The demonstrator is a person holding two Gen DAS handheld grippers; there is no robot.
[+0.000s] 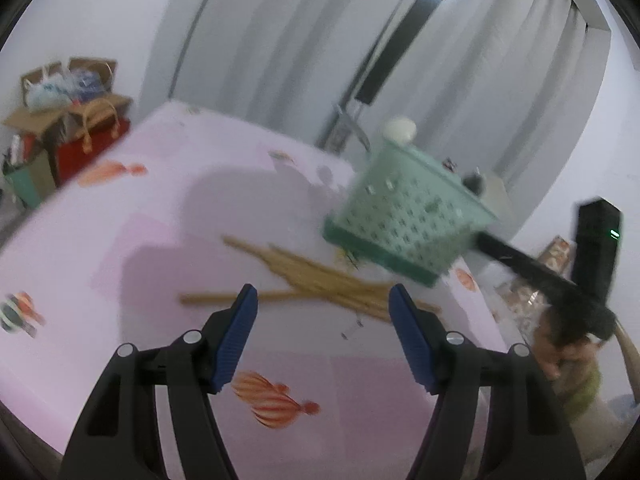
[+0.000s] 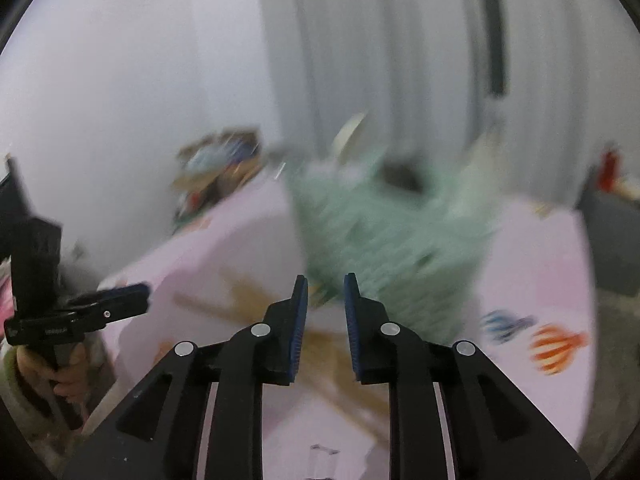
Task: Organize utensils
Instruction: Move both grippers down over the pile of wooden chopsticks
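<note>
A: What's around you?

B: Grey curtains (image 1: 304, 40) hang behind a desk (image 1: 120, 240) under a pink cloth printed with striped balloons. Past its far left corner sit cardboard boxes and bags (image 1: 60, 112).

A: Where are the utensils?

B: A loose heap of wooden chopsticks (image 1: 320, 280) lies on the cloth, just in front of a green perforated basket (image 1: 404, 216). Most run with their long axis from far-left to near-right in my left view; one longer stick lies nearly crosswise under them, its end pointing left.

A: Do both cameras show that?

B: Not equally. The left wrist view is fairly sharp — it shows the basket tilted and something pale and rounded (image 1: 398, 128) at its top rim. The right wrist view is smeared: the basket (image 2: 384, 232) is a green blur and the sticks (image 2: 248, 300) only tan streaks. But it shows my left gripper (image 2: 132, 296) from the side, which the left view cannot.

A: And your grippers?

B: My left gripper (image 1: 322, 300) stands wide apart, released, hovering above the chopsticks. My right gripper (image 2: 325, 280) has its jaws parted by a narrow gap — nothing between the pads.
</note>
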